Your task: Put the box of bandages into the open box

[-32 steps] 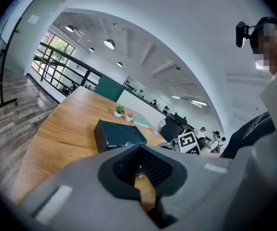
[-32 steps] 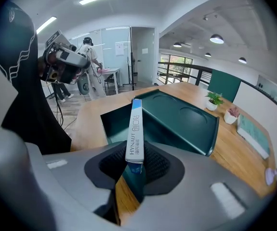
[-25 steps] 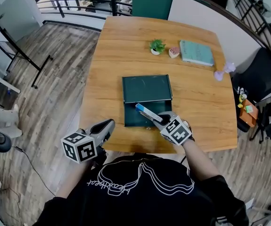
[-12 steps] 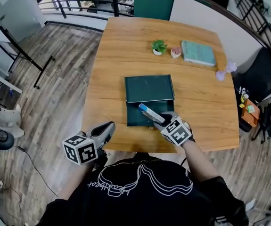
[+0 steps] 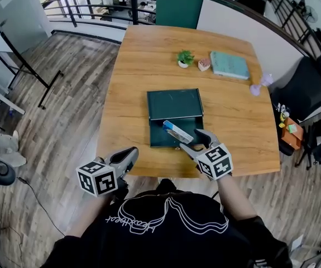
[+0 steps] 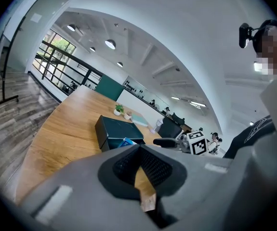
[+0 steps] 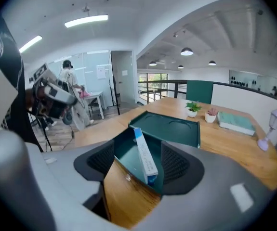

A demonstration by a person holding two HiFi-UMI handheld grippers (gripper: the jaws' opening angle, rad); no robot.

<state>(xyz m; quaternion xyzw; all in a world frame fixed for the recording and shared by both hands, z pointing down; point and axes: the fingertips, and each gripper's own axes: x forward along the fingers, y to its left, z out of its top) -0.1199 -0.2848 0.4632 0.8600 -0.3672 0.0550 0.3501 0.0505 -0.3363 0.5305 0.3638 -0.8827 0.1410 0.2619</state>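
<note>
The left gripper hangs off the near edge of the table, jaws closed on nothing (it has no part in this). In the open box the bandage box now lies slanted across the tray. The right gripper, which clasped it half a second ago, has spread its jaws and drawn back, so the drop looks made, with only the withdrawal left

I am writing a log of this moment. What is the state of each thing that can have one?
green box: open, lid folded back flat
box of bandages: inside the green box, tilted on its edge, touched by neither gripper
right gripper: open, jaws apart, holding nothing
left gripper: shut, holding nothing
</note>
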